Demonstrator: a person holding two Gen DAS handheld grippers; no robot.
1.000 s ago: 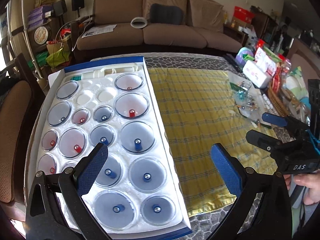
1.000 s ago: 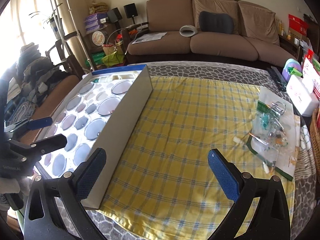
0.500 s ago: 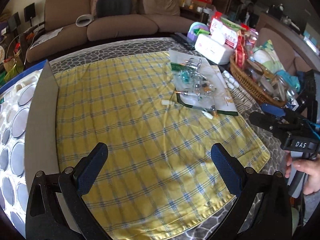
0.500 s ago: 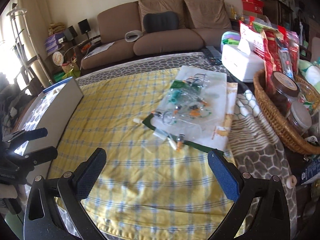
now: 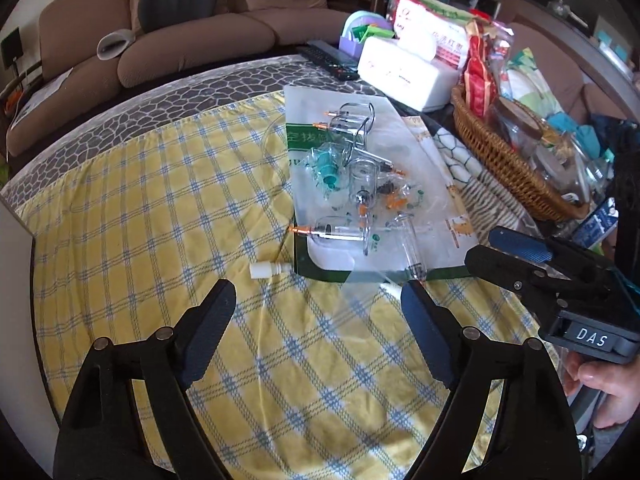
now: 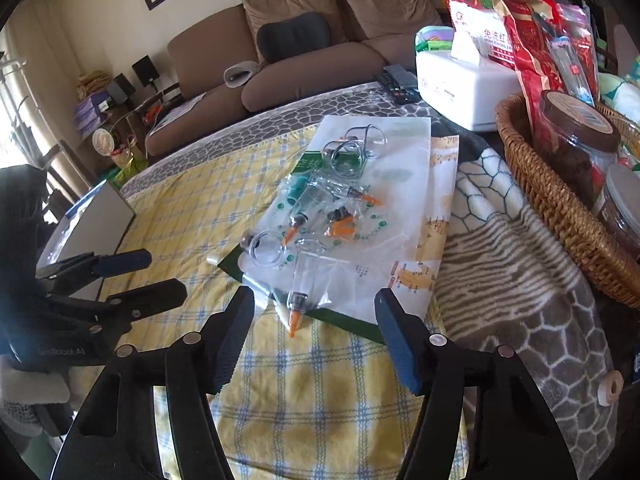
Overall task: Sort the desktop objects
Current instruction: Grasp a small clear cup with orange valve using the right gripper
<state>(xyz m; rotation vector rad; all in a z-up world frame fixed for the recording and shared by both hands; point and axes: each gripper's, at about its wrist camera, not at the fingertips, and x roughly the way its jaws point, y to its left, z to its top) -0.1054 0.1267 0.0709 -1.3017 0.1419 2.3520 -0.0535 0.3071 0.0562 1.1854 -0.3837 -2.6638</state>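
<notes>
Filling wicker basket (image 6: 560, 200): brown-lidded jars (image 6: 576, 136), red packets (image 6: 532, 40).

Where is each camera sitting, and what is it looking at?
Left wrist: sits on the left hand-held gripper, looks across the yellow cloth toward the plastic bag; the right hand-held gripper shows.
Right wrist: sits on the right hand-held gripper, faces the same bag; the left hand-held gripper shows.
Both see the sofa and basket.
</notes>
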